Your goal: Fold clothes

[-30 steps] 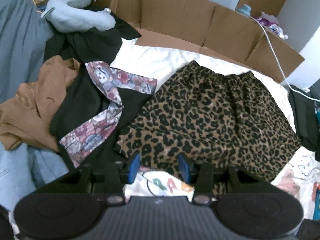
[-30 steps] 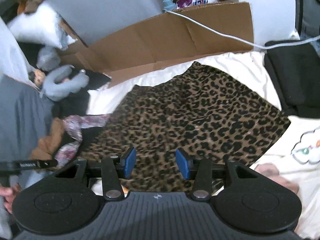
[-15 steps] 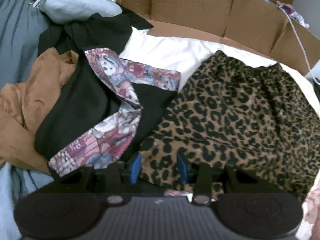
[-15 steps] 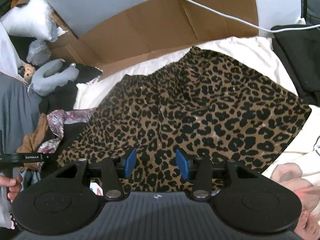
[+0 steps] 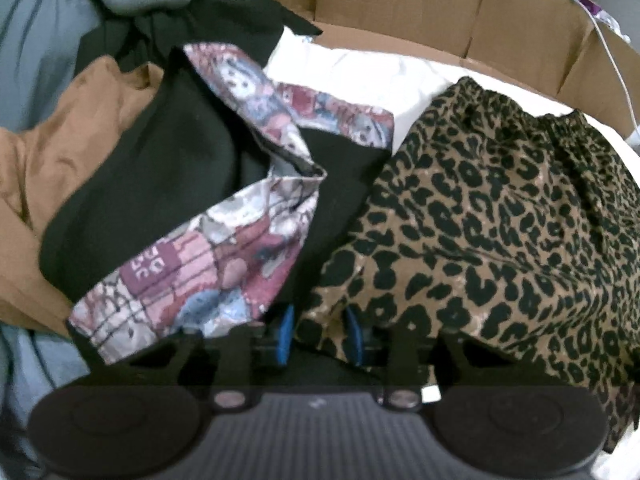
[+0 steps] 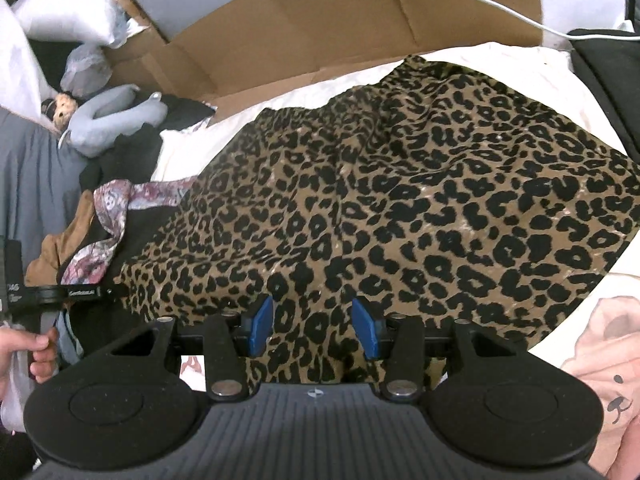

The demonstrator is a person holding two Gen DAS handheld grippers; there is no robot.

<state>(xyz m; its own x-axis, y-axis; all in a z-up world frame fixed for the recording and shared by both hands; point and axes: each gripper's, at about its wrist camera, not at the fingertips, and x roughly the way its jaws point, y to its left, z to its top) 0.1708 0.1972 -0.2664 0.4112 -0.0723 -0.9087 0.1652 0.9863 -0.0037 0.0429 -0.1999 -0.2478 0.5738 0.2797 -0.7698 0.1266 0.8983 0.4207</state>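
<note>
A leopard-print skirt [image 6: 400, 208] lies spread flat on a white bed sheet [image 6: 520, 60]; it also shows in the left wrist view [image 5: 500, 220]. My left gripper [image 5: 320, 334] is at the skirt's near left corner, its blue pads narrowed around the fabric edge. In the right wrist view the left gripper [image 6: 96, 292] touches that same corner. My right gripper [image 6: 313, 328] is open, low over the skirt's near hem, with fabric between the pads.
A pile of clothes lies left of the skirt: a black garment with patchwork trim [image 5: 240, 208], a brown garment [image 5: 60, 152] and a grey plush [image 6: 108, 120]. Cardboard sheets [image 6: 320, 28] stand behind the bed. A black bag [image 6: 608, 80] sits at the right.
Both grippers have moved forward and down onto the skirt's near edge. The left pads have narrowed around the skirt's left corner.
</note>
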